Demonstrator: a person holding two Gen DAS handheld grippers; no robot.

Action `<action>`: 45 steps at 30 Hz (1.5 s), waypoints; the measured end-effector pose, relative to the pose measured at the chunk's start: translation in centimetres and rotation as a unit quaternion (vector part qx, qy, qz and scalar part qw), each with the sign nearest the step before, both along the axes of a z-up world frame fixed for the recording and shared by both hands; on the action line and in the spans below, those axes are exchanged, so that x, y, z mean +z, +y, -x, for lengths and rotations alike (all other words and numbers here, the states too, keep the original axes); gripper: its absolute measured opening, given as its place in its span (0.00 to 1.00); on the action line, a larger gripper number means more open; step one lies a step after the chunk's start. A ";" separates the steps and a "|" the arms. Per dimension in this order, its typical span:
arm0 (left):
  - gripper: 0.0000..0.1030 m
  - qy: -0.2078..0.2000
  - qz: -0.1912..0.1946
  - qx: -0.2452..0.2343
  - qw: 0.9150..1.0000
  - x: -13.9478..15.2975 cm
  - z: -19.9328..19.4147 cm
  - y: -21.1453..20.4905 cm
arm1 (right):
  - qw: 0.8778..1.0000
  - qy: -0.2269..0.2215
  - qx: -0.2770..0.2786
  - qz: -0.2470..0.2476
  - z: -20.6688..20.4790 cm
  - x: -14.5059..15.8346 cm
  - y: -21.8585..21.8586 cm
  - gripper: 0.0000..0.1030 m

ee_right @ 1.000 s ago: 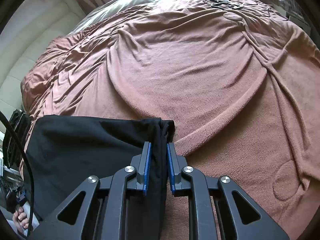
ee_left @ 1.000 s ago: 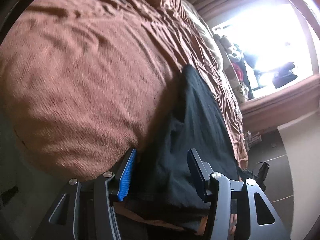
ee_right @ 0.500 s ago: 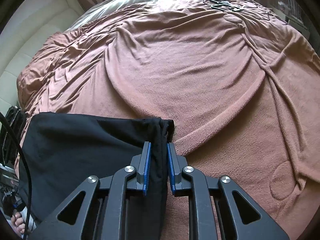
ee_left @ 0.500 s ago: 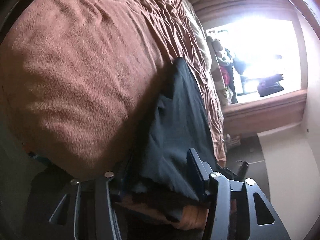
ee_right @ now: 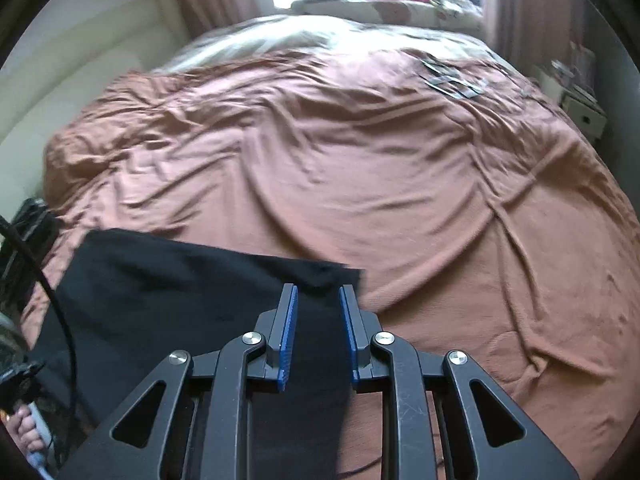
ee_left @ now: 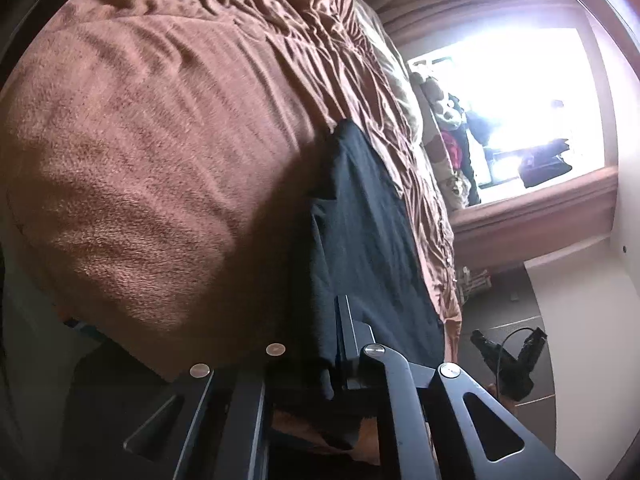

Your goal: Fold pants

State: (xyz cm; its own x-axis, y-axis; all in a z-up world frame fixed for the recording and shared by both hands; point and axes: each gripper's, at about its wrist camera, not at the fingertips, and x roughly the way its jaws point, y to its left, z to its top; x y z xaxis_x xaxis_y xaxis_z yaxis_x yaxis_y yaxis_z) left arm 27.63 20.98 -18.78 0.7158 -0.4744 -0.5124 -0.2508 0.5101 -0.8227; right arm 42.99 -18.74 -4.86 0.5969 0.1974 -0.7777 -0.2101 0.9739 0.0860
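Observation:
Black pants [ee_right: 180,292] lie flat on the brown blanket [ee_right: 360,160] near the bed's front left edge. My right gripper [ee_right: 318,300] hovers above their right corner. Its jaws are opening, the blue pads [ee_right: 289,320] stand clear of the cloth, and the pants show below the gap. In the left wrist view the pants [ee_left: 360,220] run away along the bed's edge. My left gripper [ee_left: 326,320] is closing on their near end and pinches a fold of the black cloth. One finger [ee_left: 346,336] shows, while the other is hidden under cloth and shadow.
The blanket [ee_left: 160,140] covers the whole bed. A bright window [ee_left: 520,100] with piled clothes and soft toys [ee_left: 452,128] lies beyond it. A black clamp-like thing with a cable [ee_left: 508,360] sits on the floor. A bare foot [ee_right: 24,428] and a cable [ee_right: 60,300] are at lower left, and a nightstand [ee_right: 580,108] stands at far right.
The left jaws have shut from wide apart onto the pants' near end. The right jaws have parted, let go of the bunched corner and risen; the corner now lies flat.

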 end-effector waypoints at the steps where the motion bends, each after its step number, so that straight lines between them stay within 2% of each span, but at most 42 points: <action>1: 0.09 -0.001 0.001 -0.001 1.000 0.1 -0.1 0.0 | 1.000 -0.002 0.014 -0.006 0.9 0.3 1.1 0.18; 5: 0.08 -0.006 -0.001 -0.004 1.000 0.7 -0.4 0.0 | 0.998 0.007 0.058 -0.027 3.7 0.2 4.6 0.18; 13: 0.07 -0.015 0.000 -0.006 1.000 1.4 -0.6 0.1 | 0.993 0.032 0.106 -0.046 6.8 -1.6 8.8 0.18; 21: 0.07 -0.015 0.012 -0.007 1.000 1.1 -0.3 0.3 | 0.984 0.057 0.159 -0.061 7.0 -3.6 12.1 0.18; 27: 0.07 -0.017 0.018 -0.007 1.000 1.1 0.0 0.2 | 0.974 0.089 0.202 -0.046 7.0 -6.8 15.1 0.18; 33: 0.07 -0.021 0.019 -0.009 1.000 1.5 0.0 0.2 | 0.979 0.103 0.174 -0.004 5.6 -9.6 14.0 0.18; 38: 0.07 -0.022 0.018 -0.010 1.000 1.7 0.0 -0.1 | 0.985 0.102 0.139 0.011 5.1 -9.6 11.2 0.18; 42: 0.07 -0.022 0.020 -0.010 1.000 1.7 0.1 -0.2 | 0.986 0.101 0.126 0.031 5.4 -9.5 10.5 0.18; 45: 0.07 -0.024 0.021 -0.009 0.999 1.7 0.2 -0.2 | 0.987 0.100 0.122 0.025 5.7 -8.8 10.8 0.18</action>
State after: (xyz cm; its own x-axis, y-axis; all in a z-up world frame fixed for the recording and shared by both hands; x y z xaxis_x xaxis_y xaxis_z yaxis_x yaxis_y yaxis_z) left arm 27.43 20.76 -17.04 0.7301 -0.5070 -0.4581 -0.2027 0.4795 -0.8538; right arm 37.28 -7.90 -13.70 0.3694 0.2755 -0.8875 -0.4229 0.9002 0.1035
